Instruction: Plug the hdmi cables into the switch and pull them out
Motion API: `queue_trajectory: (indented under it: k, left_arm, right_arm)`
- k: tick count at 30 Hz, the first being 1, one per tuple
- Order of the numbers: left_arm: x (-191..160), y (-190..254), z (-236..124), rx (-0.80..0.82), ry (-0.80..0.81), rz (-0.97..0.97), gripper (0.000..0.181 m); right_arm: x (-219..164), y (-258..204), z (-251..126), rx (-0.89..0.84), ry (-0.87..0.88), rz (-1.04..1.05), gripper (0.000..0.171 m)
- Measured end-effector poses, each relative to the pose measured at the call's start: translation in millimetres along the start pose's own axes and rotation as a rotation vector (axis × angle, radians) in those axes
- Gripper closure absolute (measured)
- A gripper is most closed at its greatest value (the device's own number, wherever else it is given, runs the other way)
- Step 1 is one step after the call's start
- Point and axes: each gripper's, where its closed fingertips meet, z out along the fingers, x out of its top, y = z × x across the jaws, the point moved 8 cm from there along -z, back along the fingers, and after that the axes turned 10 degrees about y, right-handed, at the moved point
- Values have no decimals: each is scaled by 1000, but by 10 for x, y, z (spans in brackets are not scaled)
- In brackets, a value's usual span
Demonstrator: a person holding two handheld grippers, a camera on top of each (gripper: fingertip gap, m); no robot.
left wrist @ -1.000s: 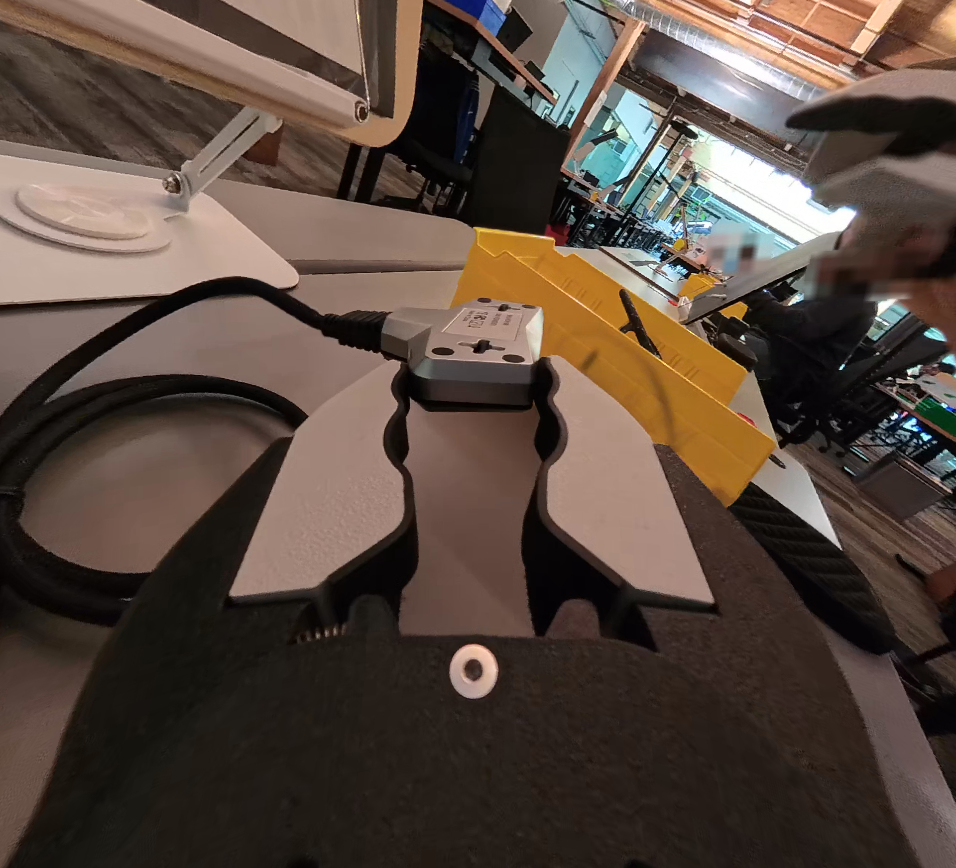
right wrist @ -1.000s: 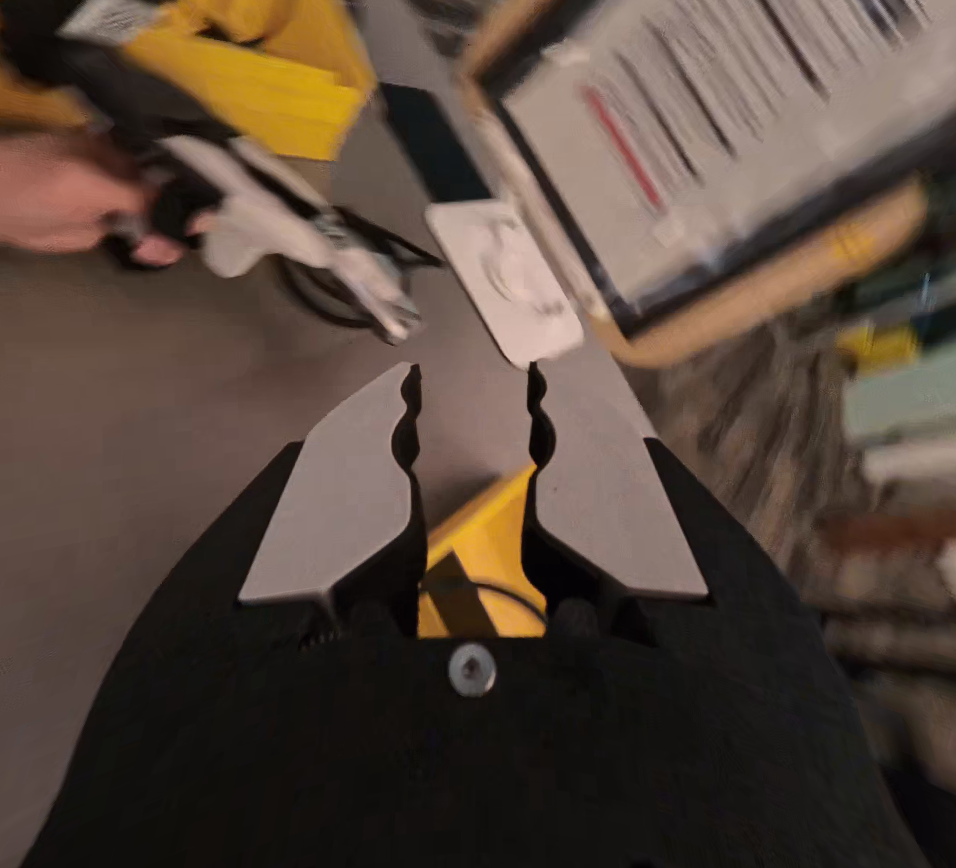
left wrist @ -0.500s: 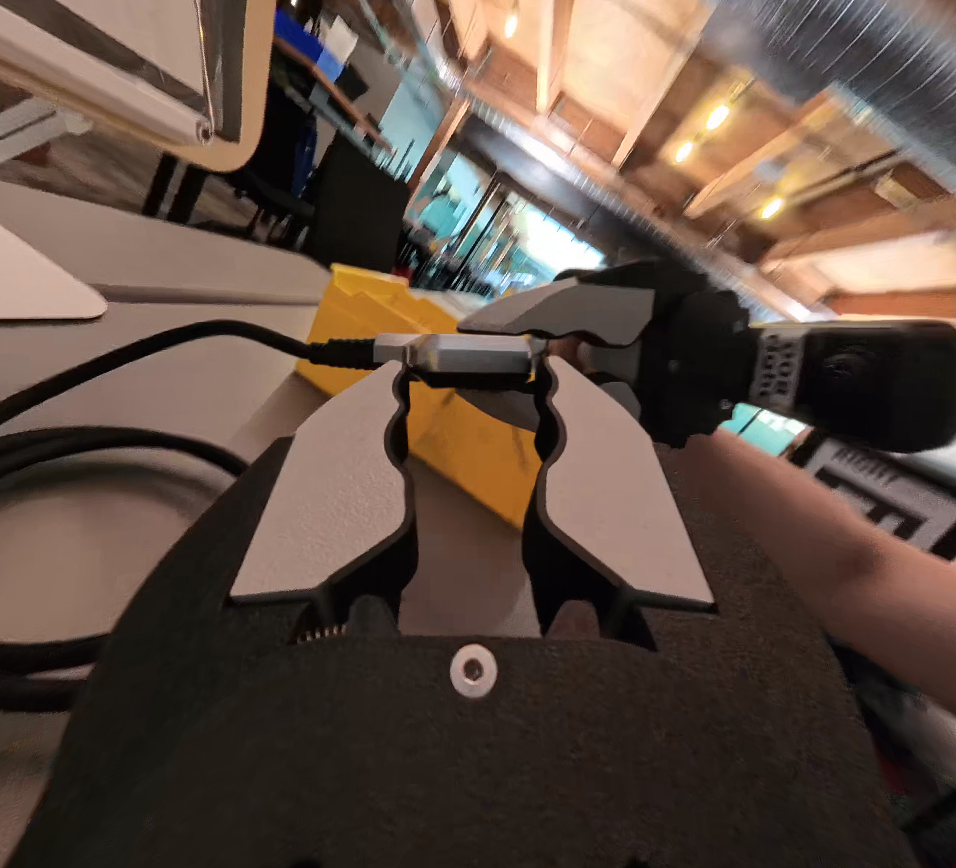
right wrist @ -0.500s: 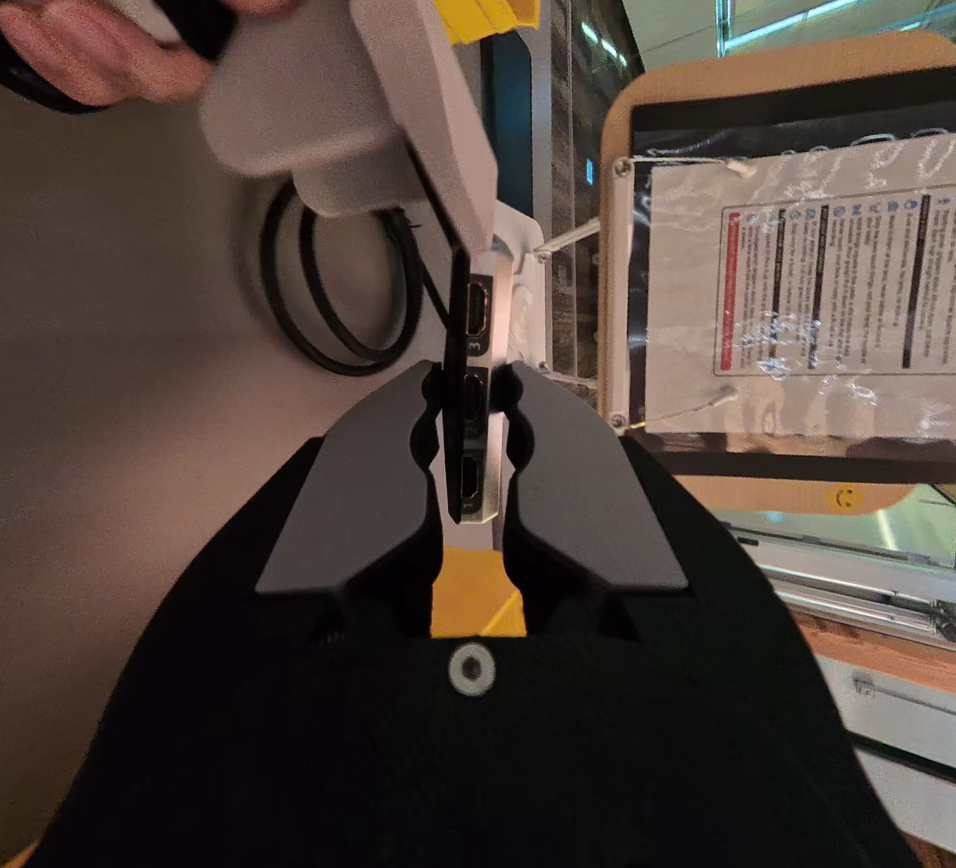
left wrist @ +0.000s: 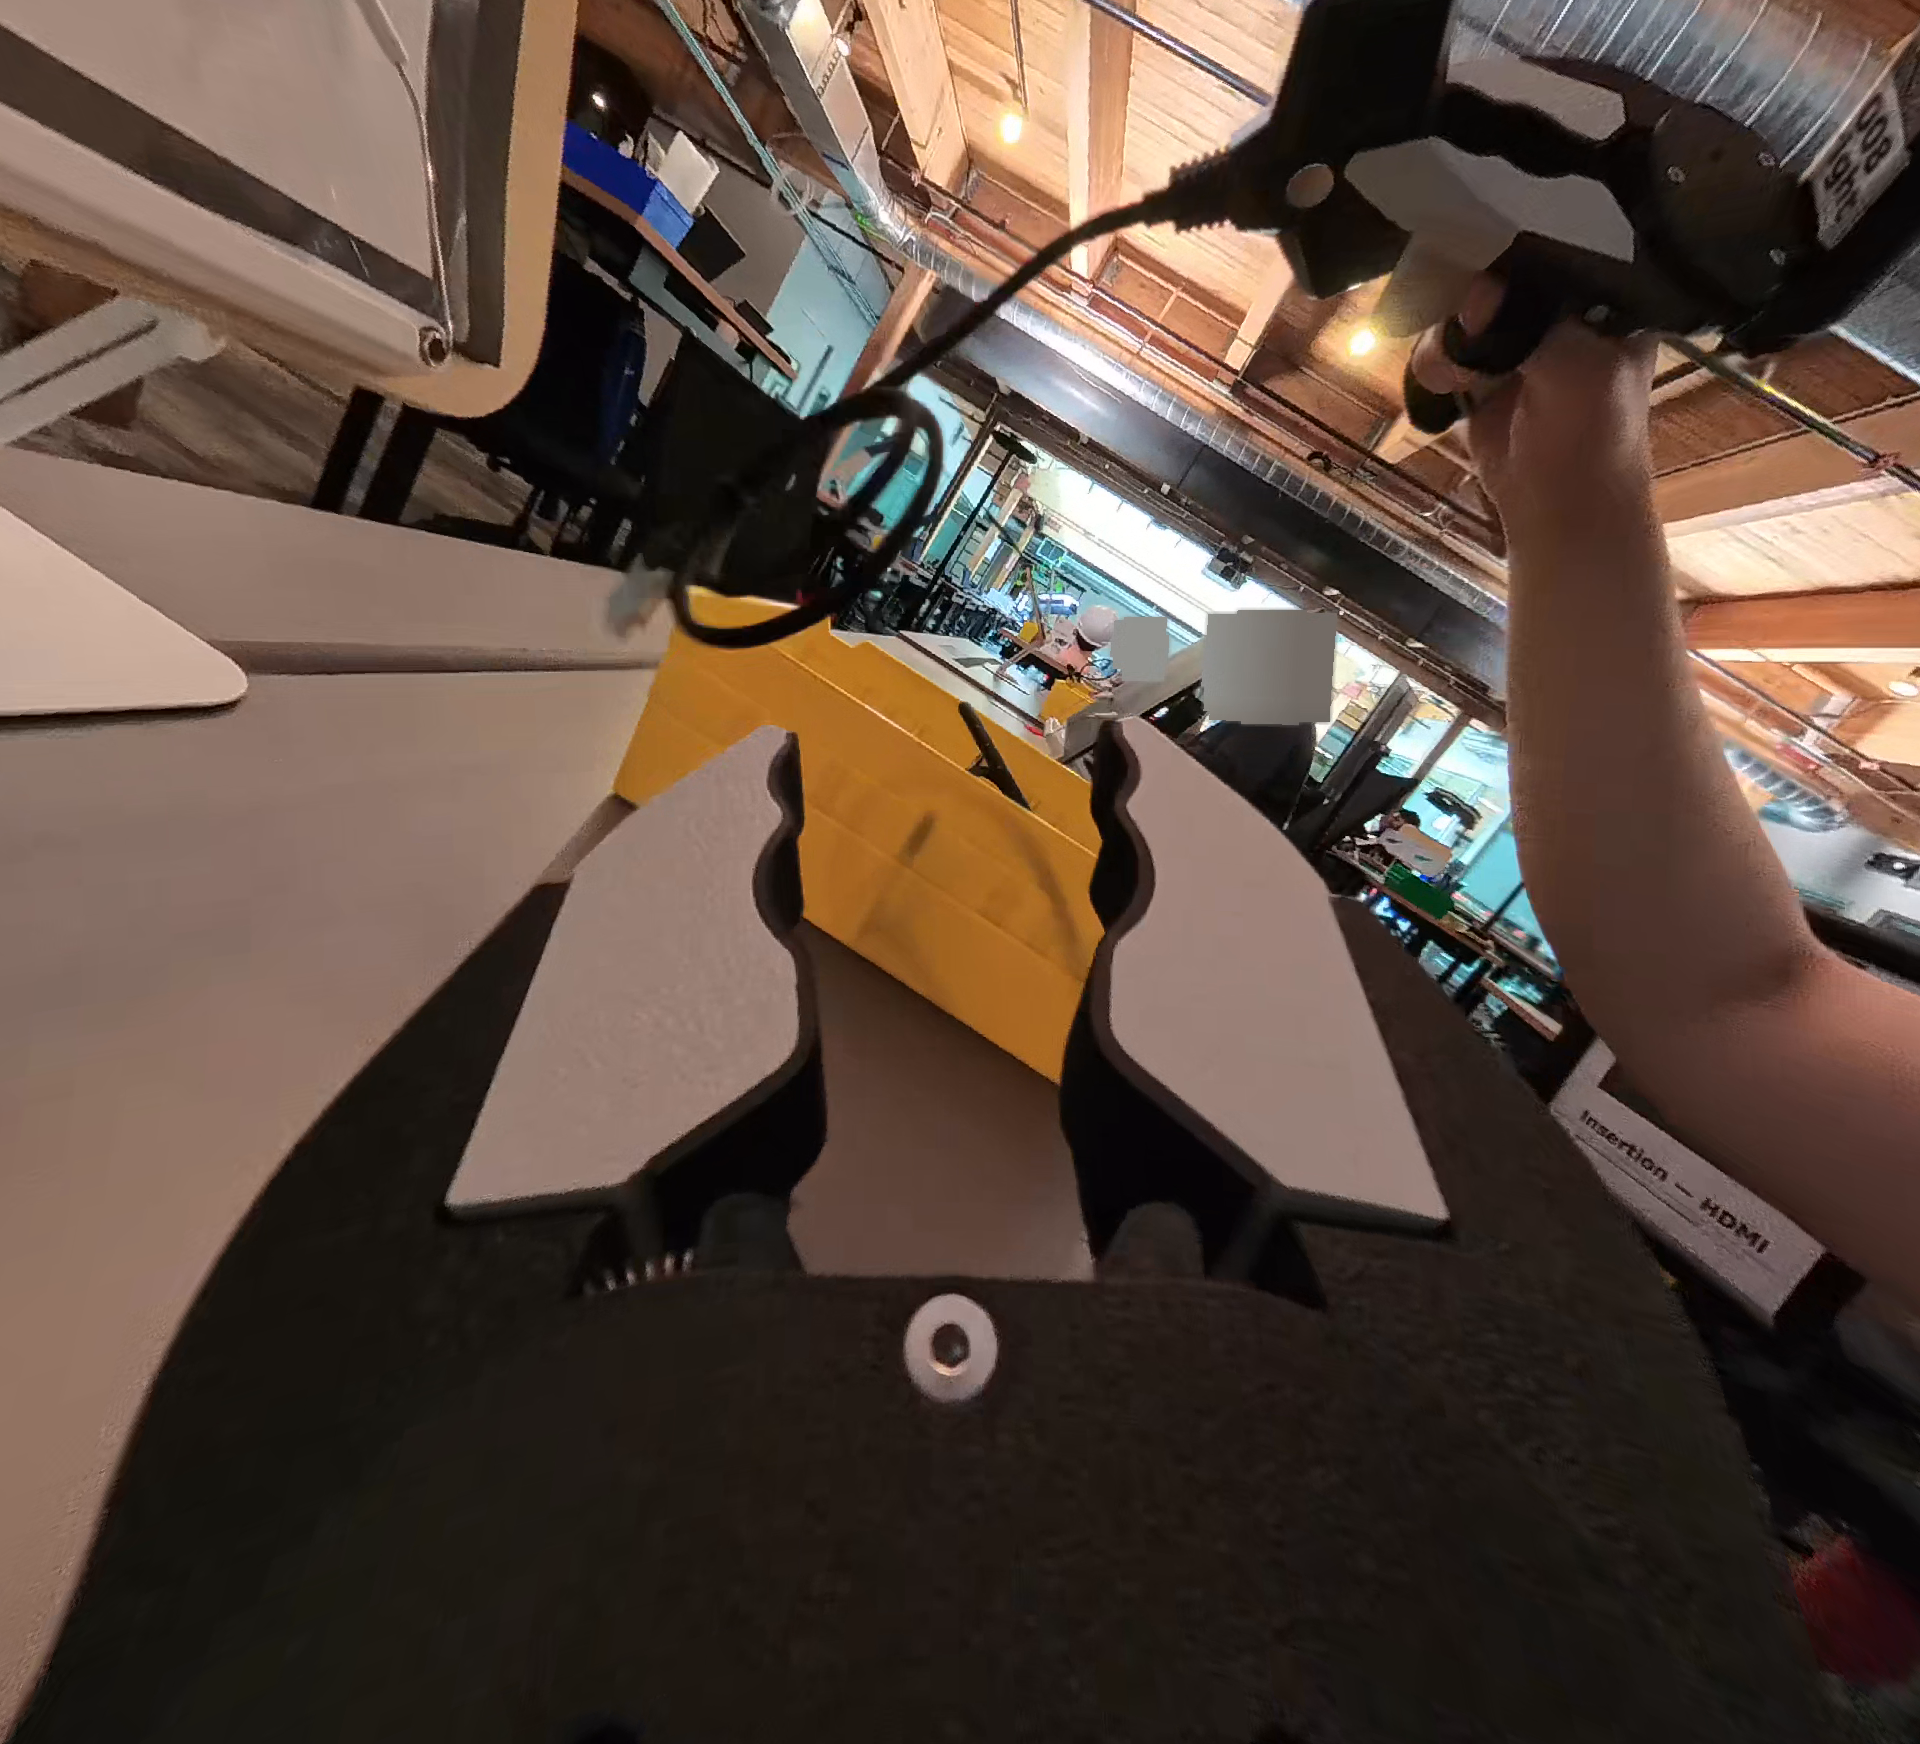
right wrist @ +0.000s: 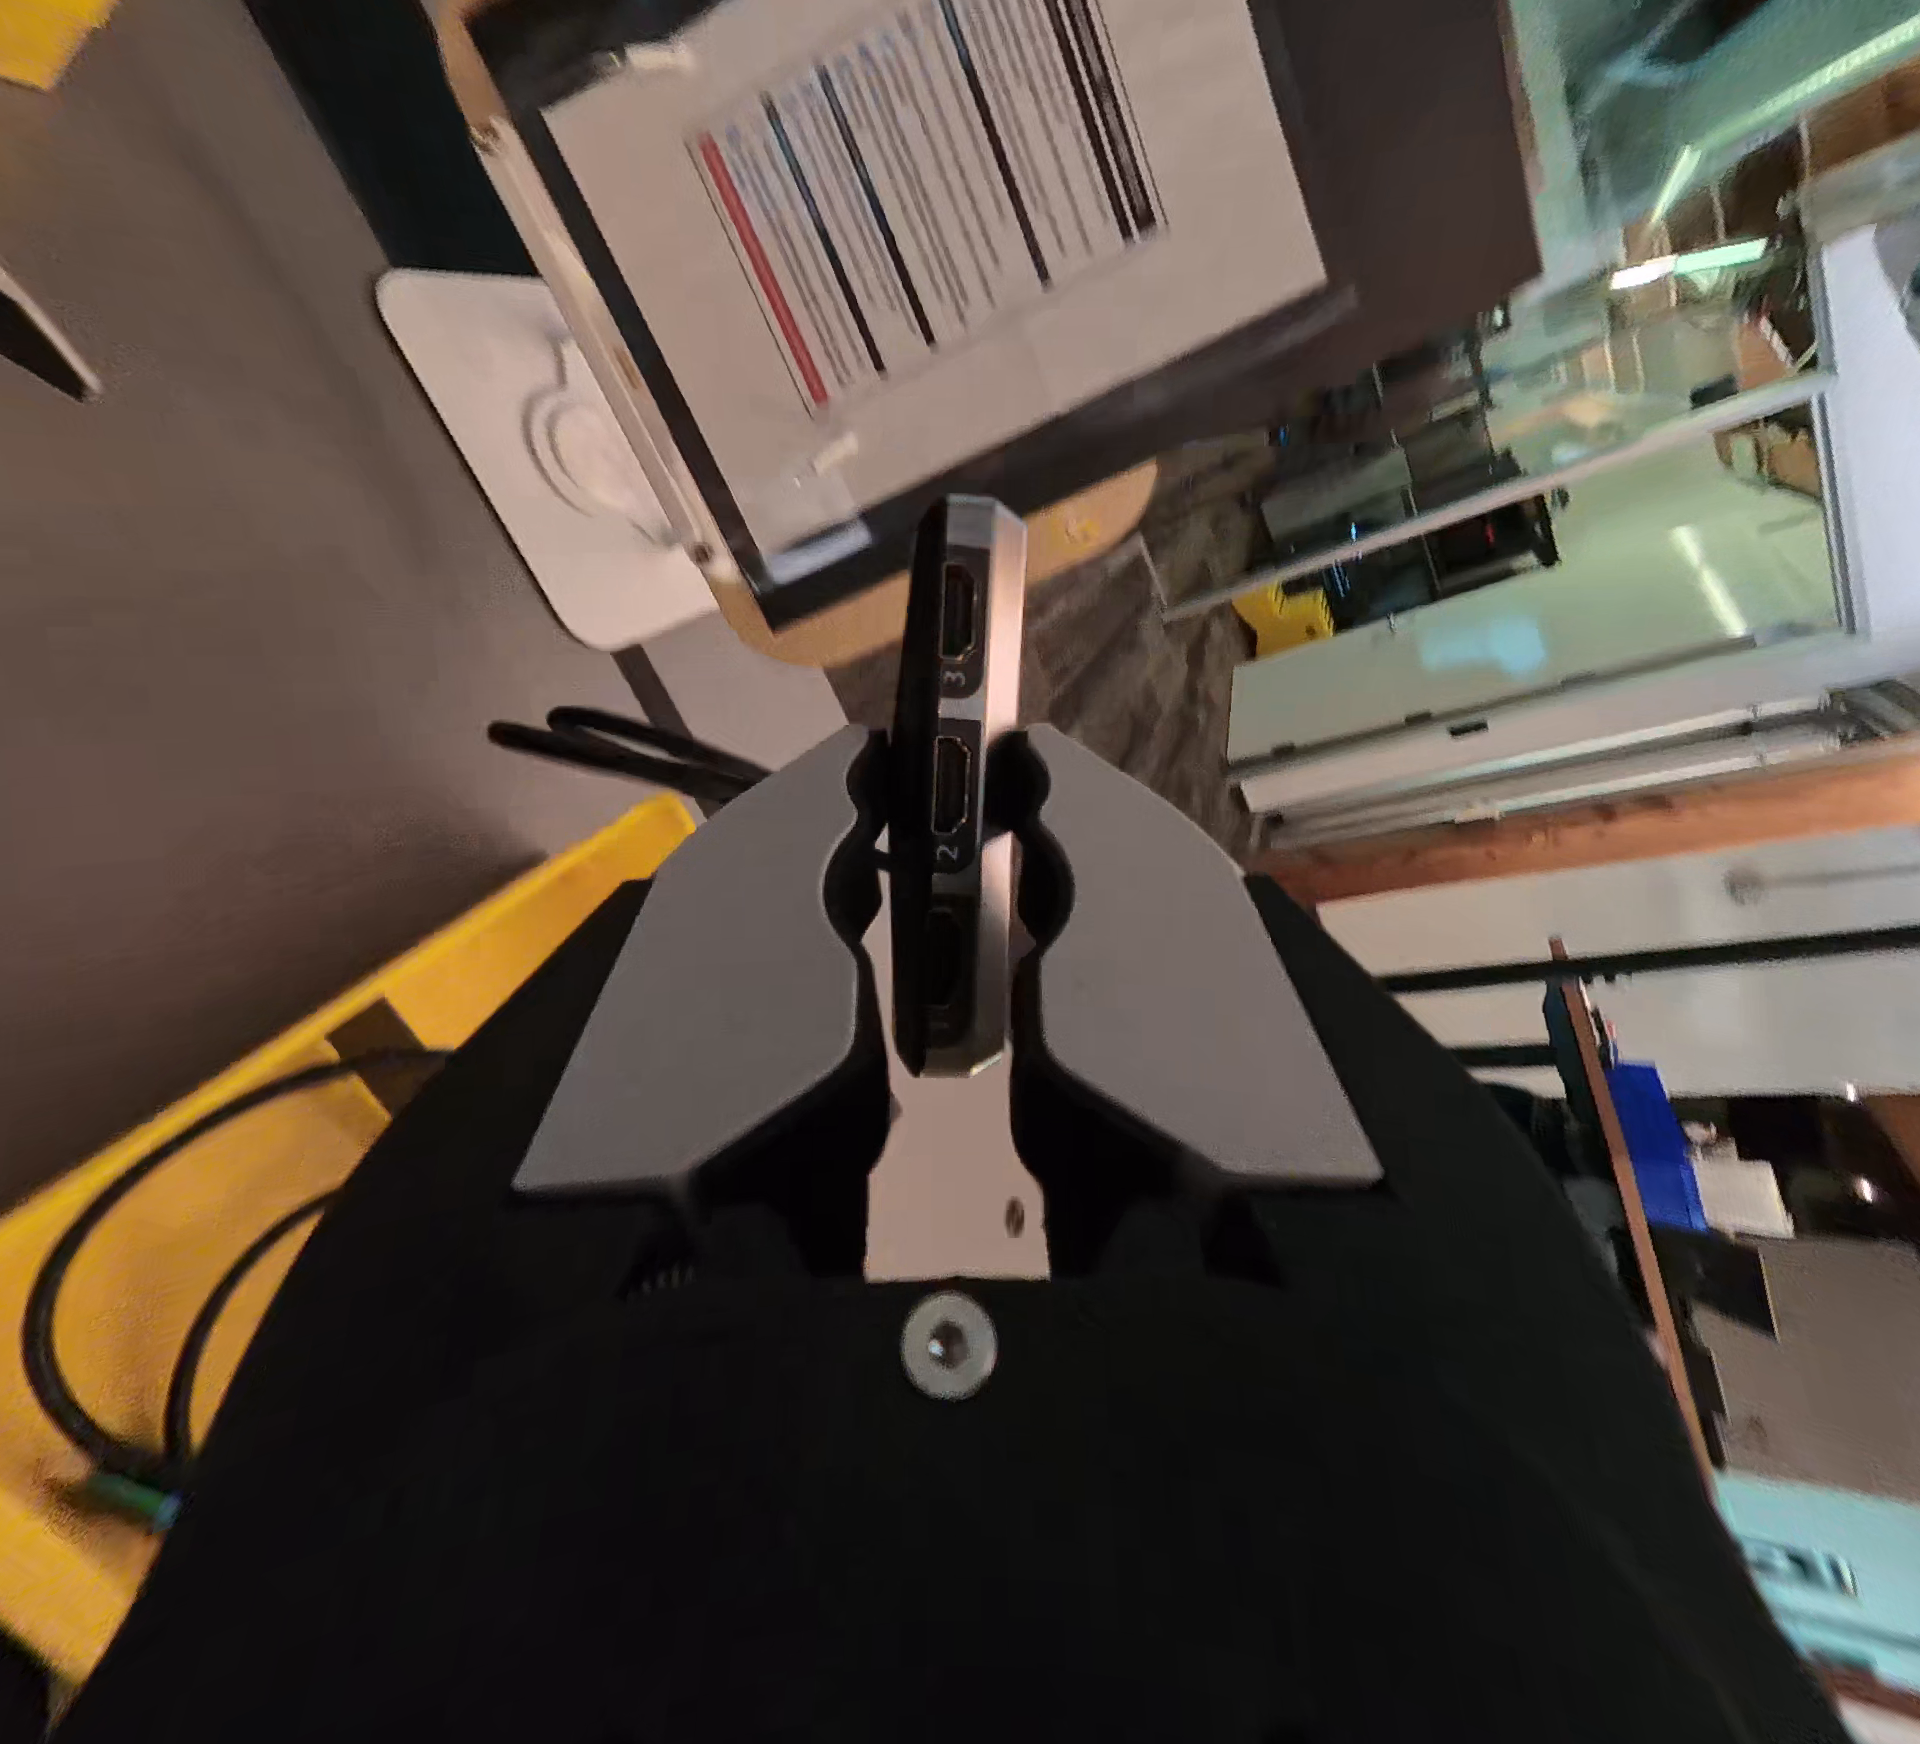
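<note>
**Switch held aloft by right gripper; left gripper empty**

Right gripper (right wrist: 945, 795) is clamped edge-on across the switch (right wrist: 961, 790); its port face looks back at the camera, one port beyond the fingertips, all ports vacant. The switch's black cable (left wrist: 997, 312) dangles in a loop. Left gripper (left wrist: 945, 795) is spread wide, holding nothing, over the grey table (left wrist: 260, 863). Yellow bin (left wrist: 914, 873) just ahead of it.

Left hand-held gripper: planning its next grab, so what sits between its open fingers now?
Nothing held: the left hand-held gripper frames only bare table and the yellow bin, per the left wrist view.
</note>
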Motion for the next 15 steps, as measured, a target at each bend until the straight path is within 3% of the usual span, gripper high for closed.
queue_trajectory:
  k: [5,9,15]
  left_arm:
    - [-49,-34,38,-1,-42,6,132]
    - [-114,-17,54,-1,-83,17,135]
    - [-215,17,85,11,-155,63,136]
  right_arm:
    - [-437,266,-302,-104,6,112,148]
    - [-848,252,-338,-108,2,233,148]
    - [-1292,-43,-111,55,-3,389,147]
